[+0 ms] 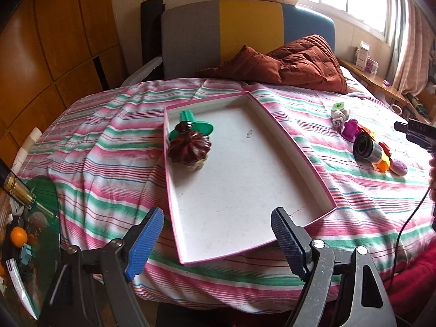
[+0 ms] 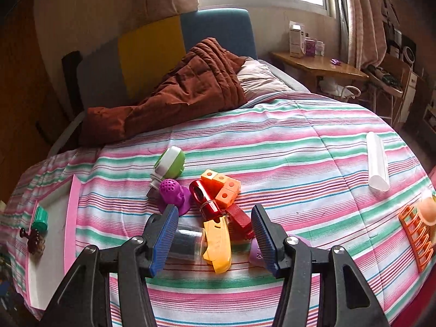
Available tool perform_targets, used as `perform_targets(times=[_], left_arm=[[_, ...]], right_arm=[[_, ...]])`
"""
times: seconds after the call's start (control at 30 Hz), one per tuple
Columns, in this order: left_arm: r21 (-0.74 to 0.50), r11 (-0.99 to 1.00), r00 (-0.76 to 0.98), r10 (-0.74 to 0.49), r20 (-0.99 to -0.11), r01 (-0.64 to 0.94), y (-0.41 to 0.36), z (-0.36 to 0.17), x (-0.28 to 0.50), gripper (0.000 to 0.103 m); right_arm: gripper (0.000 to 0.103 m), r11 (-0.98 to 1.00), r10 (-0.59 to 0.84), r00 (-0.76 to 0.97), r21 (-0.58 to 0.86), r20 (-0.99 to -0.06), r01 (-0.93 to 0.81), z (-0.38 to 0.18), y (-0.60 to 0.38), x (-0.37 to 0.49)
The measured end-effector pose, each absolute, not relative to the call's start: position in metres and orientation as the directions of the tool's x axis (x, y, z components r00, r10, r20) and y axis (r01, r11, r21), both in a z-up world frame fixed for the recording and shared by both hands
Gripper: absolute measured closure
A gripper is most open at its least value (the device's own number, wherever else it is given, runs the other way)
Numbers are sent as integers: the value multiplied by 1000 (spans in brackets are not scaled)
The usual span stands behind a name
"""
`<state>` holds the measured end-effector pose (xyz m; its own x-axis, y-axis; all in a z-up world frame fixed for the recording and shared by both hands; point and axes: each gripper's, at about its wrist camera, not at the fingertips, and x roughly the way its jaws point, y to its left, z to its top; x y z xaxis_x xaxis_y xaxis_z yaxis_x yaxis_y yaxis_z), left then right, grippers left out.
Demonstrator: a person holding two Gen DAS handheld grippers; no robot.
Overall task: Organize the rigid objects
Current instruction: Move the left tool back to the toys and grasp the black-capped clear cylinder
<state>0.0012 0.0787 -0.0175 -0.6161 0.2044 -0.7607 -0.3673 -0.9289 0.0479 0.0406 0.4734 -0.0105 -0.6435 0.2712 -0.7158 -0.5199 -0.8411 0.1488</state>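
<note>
**Right fingers over the pile, box waiting on the left**

My right gripper [image 2: 211,234] hangs with its fingers spread wide and nothing between them, just above the near end of the toy pile. Straddled below are the yellow piece [image 2: 218,245] and the dark clear-walled cylinder [image 2: 188,241]; the red block [image 2: 239,219] lies just inside the right finger. I judge the next pick is one of these. To do it well I should centre on a single piece and come straight down, since the yellow one touches its neighbours and a skewed close would drag them along.

My left gripper [image 1: 218,241] is also spread and empty, hovering at the near edge of the pink-rimmed box [image 1: 299,147].

That box holds only a dark ribbed piece [image 1: 189,150] and a green piece [image 1: 190,125] in its far left corner; most of its floor is free. Its low rim must be cleared on the way in. The striped bedspread [image 2: 299,141] around the pile is soft and open to the right.
</note>
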Motion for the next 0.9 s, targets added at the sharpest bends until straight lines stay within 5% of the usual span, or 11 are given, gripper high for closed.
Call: perform_targets(times=[0.33, 0.9], left_arm=[[-7, -857, -545, 333, -770, -515, 138, -10, -3, 21], [-76, -648, -336, 487, -806, -757, 320, -23, -17, 15]], right_arm=[[47, -675, 290, -607, 292, -740, -678, -14, 521, 68], [46, -597, 237, -638, 408, -732, -690, -13, 543, 82]])
